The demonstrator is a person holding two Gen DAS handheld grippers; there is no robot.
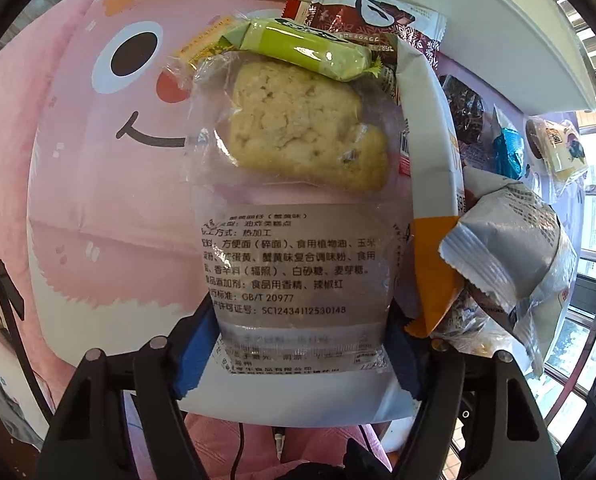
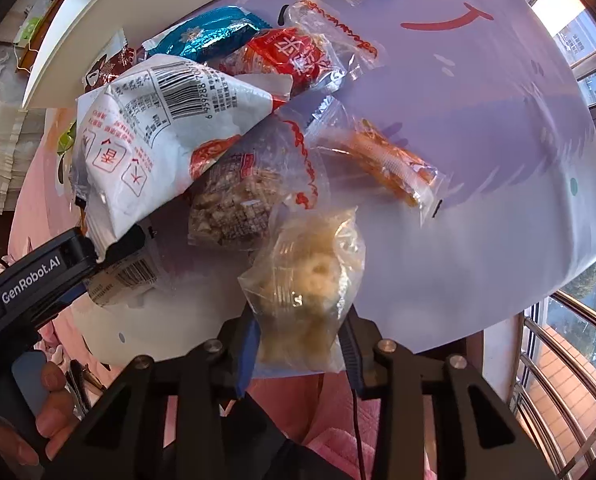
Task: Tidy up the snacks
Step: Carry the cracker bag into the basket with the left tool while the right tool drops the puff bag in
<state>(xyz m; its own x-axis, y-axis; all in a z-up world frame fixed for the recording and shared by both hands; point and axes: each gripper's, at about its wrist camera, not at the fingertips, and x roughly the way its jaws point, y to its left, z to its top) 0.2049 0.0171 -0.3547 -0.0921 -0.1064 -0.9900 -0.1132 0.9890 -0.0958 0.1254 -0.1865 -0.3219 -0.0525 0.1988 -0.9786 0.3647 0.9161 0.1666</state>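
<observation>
Cracker packet: we see a clear packet (image 1: 293, 208) with one pale square cracker inside, lying on the tabletop (image 1: 109, 200) between the blue pads of the left hand-held gripper (image 1: 298, 344); the pads sit at its two side edges, and we cannot tell whether they press it.
Ring-snack bag: the right hand-held gripper (image 2: 298, 344) has a clear bag of pale ring snacks (image 2: 310, 280) between its pads, which pinch the bag's lower end.
Crowding the cracker packet: a green bar (image 1: 310, 46) lies across its top edge; a white and orange bag (image 1: 430, 168) overlaps its right side; a grey packet (image 1: 510, 240) lies against that bag.
Pile in the right view: a big white bag with a barcode (image 2: 157, 132), one blue wrapper (image 2: 213, 34), one red packet (image 2: 293, 56), one packet of brown crisped squares (image 2: 237, 204), one clear packet with orange sticks (image 2: 390, 164).
Hard to make out: the brown-square packet is half covered by the white bag; the print on most wrappers is too small for us to read.
Tabletop cover: pink and lilac, with cartoon faces.
Person: fingers (image 2: 49, 412) show at the lower left of the right view.
</observation>
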